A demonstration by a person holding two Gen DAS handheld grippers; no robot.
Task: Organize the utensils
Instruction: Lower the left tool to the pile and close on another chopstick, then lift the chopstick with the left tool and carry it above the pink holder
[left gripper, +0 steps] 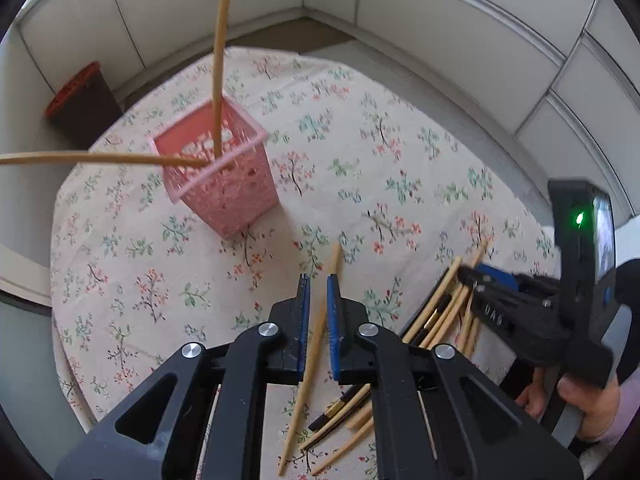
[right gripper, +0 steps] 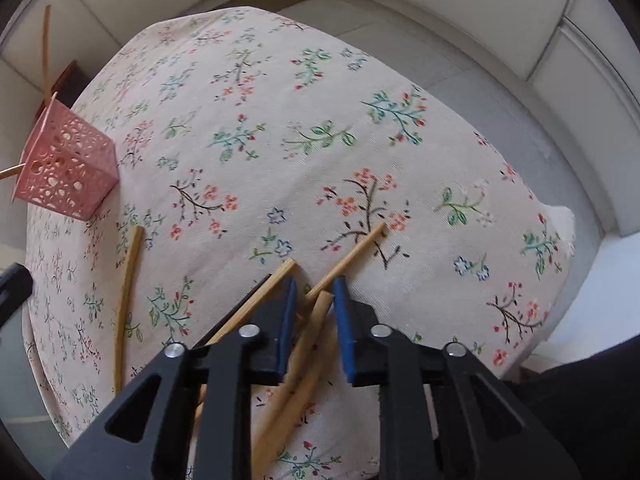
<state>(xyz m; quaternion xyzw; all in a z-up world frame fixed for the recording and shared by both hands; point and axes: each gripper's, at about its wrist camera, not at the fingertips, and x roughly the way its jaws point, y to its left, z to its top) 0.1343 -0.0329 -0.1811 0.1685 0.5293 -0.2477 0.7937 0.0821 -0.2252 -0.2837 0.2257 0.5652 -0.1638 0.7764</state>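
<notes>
A pink lattice basket (left gripper: 224,176) (right gripper: 68,168) stands on the floral cloth at the left, with two wooden chopsticks (left gripper: 219,72) leaning out of it. My left gripper (left gripper: 318,280) hovers to the right of the basket. Its blue pads are almost together and hold nothing. A single chopstick (left gripper: 316,328) (right gripper: 127,288) lies on the cloth below them. My right gripper (right gripper: 316,286) (left gripper: 464,274) points down into a loose pile of chopsticks (left gripper: 444,312), some of them dark. Its pads are shut on the end of one wooden chopstick (right gripper: 316,328).
A floral tablecloth (left gripper: 360,160) covers the round table, and its edge drops to grey floor at the back and right. A dark bin with an orange rim (left gripper: 76,96) stands beyond the basket. A person's hand (left gripper: 580,396) holds the right tool. White panelled walls surround the table.
</notes>
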